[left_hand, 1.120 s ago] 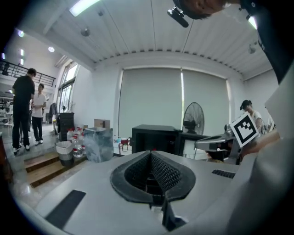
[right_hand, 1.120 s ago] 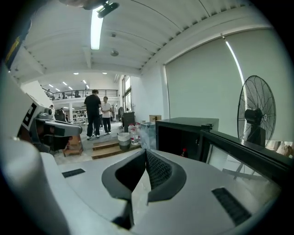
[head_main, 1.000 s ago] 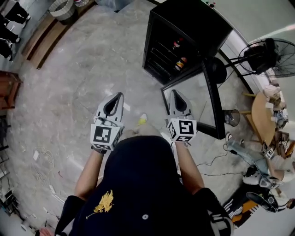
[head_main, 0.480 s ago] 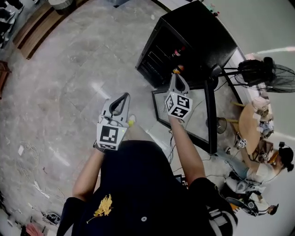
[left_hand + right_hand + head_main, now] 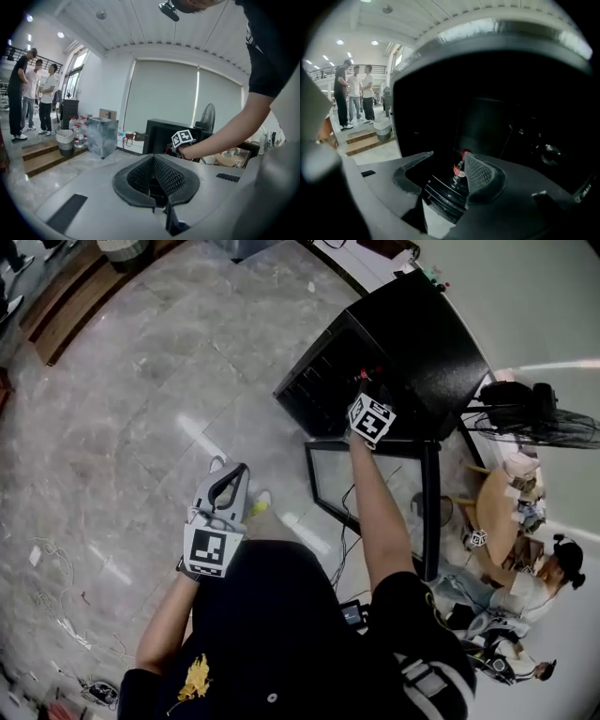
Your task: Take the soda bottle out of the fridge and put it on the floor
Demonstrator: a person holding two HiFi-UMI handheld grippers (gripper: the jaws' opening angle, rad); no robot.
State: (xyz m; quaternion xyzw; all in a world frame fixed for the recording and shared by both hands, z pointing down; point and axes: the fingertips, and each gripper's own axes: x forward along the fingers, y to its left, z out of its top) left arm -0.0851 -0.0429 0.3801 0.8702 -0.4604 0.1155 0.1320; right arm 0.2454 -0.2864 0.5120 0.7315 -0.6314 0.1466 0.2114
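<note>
Right arm stretched into fridge, right claw just opened, soda bottle between, left claw closed

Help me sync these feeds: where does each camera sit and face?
Head view: on the person's head, facing steeply down at floor and fridge; torso, arms show.
Left gripper view: on the left gripper, facing across the room; shut jaws show.
Right gripper view: on the right gripper, facing into the fridge; jaws, just opening, soda bottle seen between them, ungripped.
Shared: head and left gripper views show the right gripper.
</note>
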